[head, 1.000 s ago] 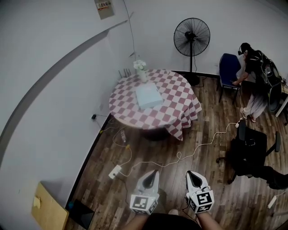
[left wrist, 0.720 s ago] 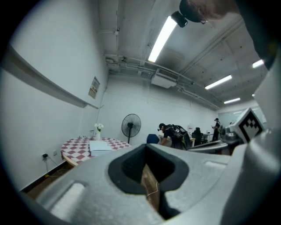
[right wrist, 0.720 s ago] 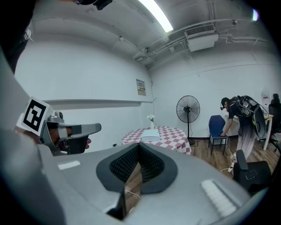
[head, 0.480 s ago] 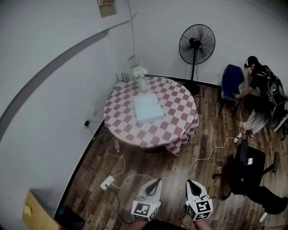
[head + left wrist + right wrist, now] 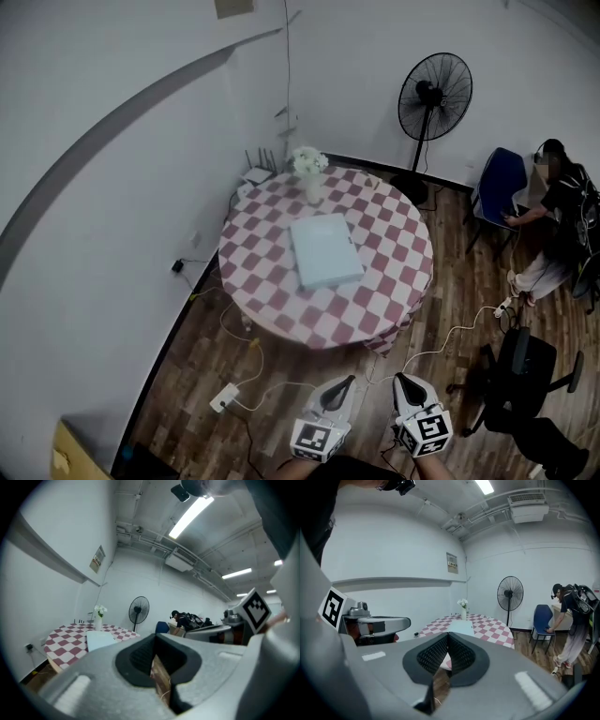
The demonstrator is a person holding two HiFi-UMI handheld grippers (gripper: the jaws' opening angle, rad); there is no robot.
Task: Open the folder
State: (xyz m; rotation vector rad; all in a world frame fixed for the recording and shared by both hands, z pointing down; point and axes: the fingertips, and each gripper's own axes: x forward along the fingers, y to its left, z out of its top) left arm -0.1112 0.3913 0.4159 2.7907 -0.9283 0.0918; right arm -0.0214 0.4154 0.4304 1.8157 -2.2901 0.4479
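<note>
Folder [image 5: 324, 250] lies closed mid-worktop [image 5: 398, 286], well ahead. Left gripper [image 5: 346, 382], right gripper [image 5: 403, 379]: fingers pressed together, empty. Risks: power strip [image 5: 222, 397] underfoot trips the approach; swinging cover topples vase [image 5: 312, 183] just beyond.

— What covers the table?
— Cloth: a checked tablecloth [image 5: 272, 291], hanging in soft folds at its hem. The folder [image 5: 324, 249] looks smooth and matt.
— And lower in the frame?
— Wood-plank floor [image 5: 197, 356], slightly glossy. The right gripper [image 5: 448, 637] is matt grey plastic with ribbed black pads [image 5: 431, 656].
</note>
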